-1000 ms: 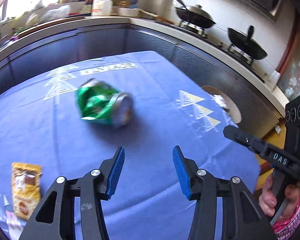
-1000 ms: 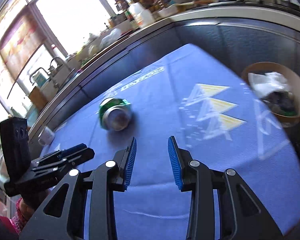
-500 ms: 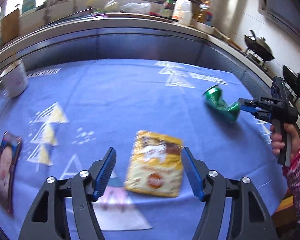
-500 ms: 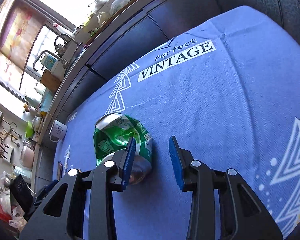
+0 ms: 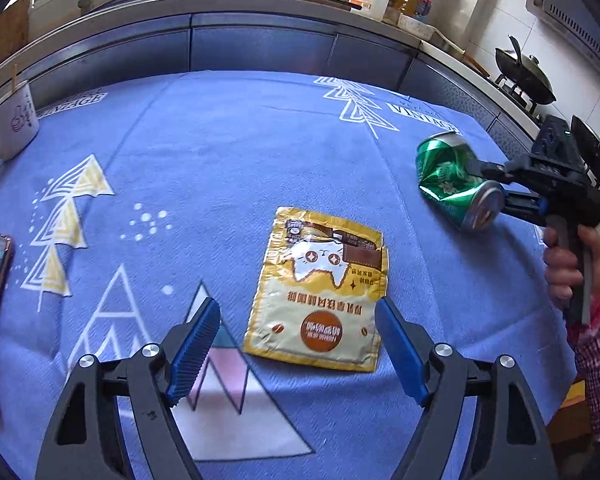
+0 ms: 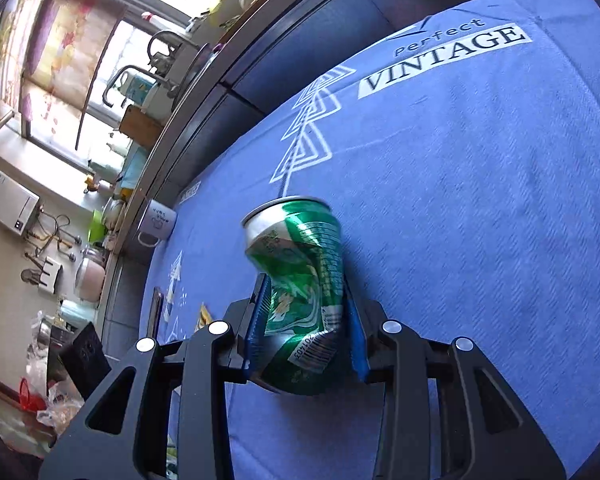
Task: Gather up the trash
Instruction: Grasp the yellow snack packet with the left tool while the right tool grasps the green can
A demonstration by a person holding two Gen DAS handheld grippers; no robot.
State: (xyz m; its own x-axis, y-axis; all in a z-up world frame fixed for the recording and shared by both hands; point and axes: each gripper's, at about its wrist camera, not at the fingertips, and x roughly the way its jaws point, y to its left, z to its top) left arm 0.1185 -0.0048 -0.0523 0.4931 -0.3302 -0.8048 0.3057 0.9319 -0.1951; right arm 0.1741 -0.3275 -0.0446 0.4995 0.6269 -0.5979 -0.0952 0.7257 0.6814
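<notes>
Pinching one dented green can (image 6: 300, 296), right gripper (image 6: 304, 320); left gripper (image 5: 296, 344) wide open over one pouch (image 5: 320, 292).

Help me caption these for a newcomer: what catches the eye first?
The crushed green can, clamped between the right tool's blue pads at the right side of the blue cloth. Next, the yellow cat-print packet lying flat mid-cloth, just ahead of the open left tool. A white mug stands at the cloth's far left edge.

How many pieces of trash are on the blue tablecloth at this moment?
2. A crushed green can clamped in the right gripper, and a yellow snack wrapper flat between the open left gripper's fingers. Others may be hidden.
</notes>
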